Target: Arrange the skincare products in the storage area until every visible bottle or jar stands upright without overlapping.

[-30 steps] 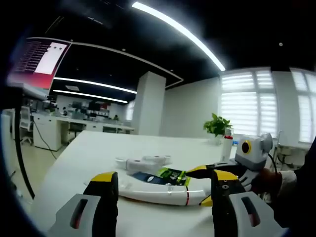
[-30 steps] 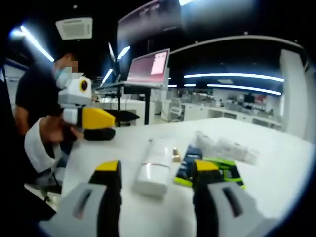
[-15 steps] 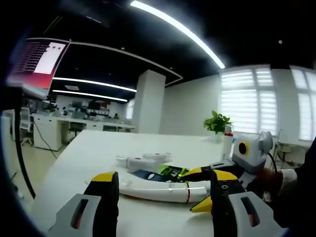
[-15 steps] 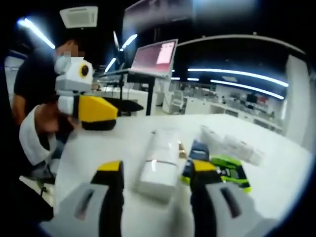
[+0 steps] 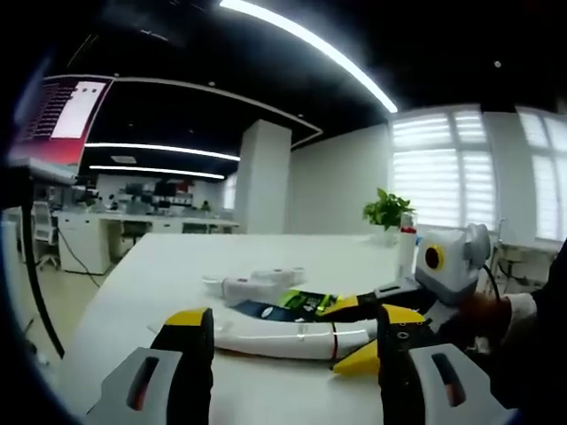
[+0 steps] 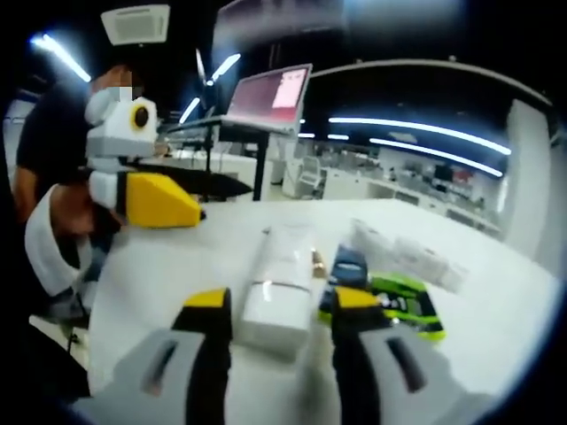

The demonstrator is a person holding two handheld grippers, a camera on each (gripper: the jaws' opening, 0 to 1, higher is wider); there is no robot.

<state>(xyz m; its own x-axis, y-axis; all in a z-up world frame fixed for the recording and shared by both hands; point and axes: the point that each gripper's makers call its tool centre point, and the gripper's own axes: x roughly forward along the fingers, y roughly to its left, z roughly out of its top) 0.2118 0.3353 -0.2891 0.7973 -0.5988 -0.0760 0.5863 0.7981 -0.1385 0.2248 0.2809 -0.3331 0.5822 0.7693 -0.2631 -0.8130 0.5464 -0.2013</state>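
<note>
White tube point(image 6: 276, 288) lies flat on the counter point(image 6: 496, 292) between the right gripper point(image 6: 276, 312) jaws, which have narrowed around it but not yet pinched; left gripper point(image 5: 288, 332) jaws spread.

On the table point(image 5: 159, 266), in the left gripper view: a long tube point(image 5: 283, 336) lying flat across, just beyond the left gripper point(image 5: 288, 341) and between its 2 jaws. Behind the tube, 2 flat packets point(image 5: 288, 305) lying side by side — behind those, a smaller tube point(image 5: 252, 283) on its side. Farther back on the right, a bottle point(image 5: 406, 252) standing upright, a potted plant point(image 5: 387, 217) behind it. At the right, the right gripper point(image 5: 354, 354) reaching in at the tube's near end.

In the right gripper view: right gripper point(image 6: 276, 310) with its jaws either side of the tube point(image 6: 279, 283) end, packets point(image 6: 381, 297) just right of it, the smaller tube point(image 6: 407, 257) beyond. Left gripper point(image 6: 155, 199) at upper left, well apart — a laptop point(image 6: 270, 97) raised on a stand behind.
</note>
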